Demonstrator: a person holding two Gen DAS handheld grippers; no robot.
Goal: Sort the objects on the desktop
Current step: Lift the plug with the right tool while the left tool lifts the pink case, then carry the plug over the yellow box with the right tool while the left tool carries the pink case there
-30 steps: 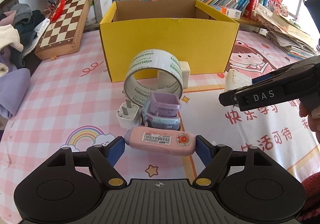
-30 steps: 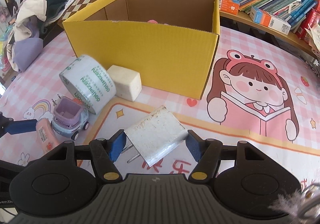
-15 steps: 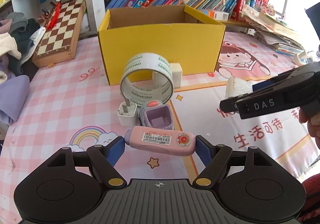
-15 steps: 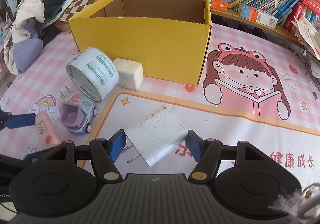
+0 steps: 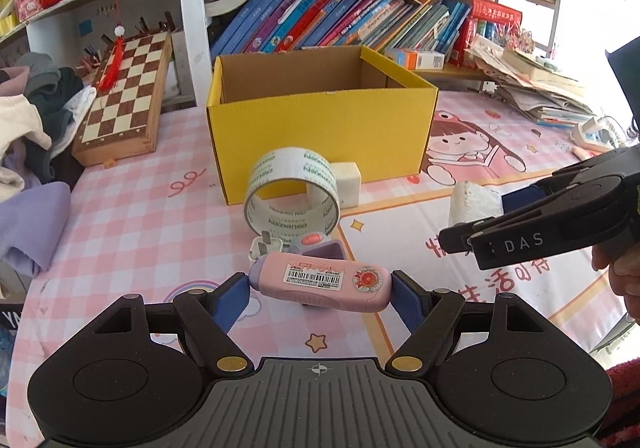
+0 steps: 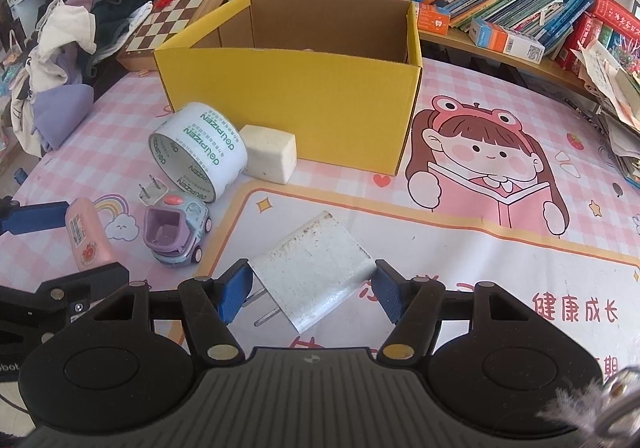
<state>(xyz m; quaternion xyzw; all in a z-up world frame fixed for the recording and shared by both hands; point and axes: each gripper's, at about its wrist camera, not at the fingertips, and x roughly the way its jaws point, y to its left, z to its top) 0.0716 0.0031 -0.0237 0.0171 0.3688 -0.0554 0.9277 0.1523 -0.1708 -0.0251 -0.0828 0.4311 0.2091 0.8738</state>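
We work over a pink checked tablecloth (image 6: 460, 96) below crowded bookshelves (image 5: 360, 20). Our left gripper (image 5: 320, 294) clamps a pink oblong barcoded device (image 5: 320, 281); our right gripper (image 6: 312, 288) clamps a scuffed white wall charger (image 6: 316, 268). Both hang short of the open yellow cardboard box (image 6: 296, 100). A tape roll (image 6: 198, 156), white block (image 6: 270, 152), lilac toy car (image 6: 176, 234) and small white plug (image 6: 153, 192) lie between.

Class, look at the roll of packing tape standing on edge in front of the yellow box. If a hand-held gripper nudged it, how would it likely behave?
The tape roll rests on its curved rim, so it would probably roll. Its hollow ring looks stiff and fairly light. The white block beside it may stop it.
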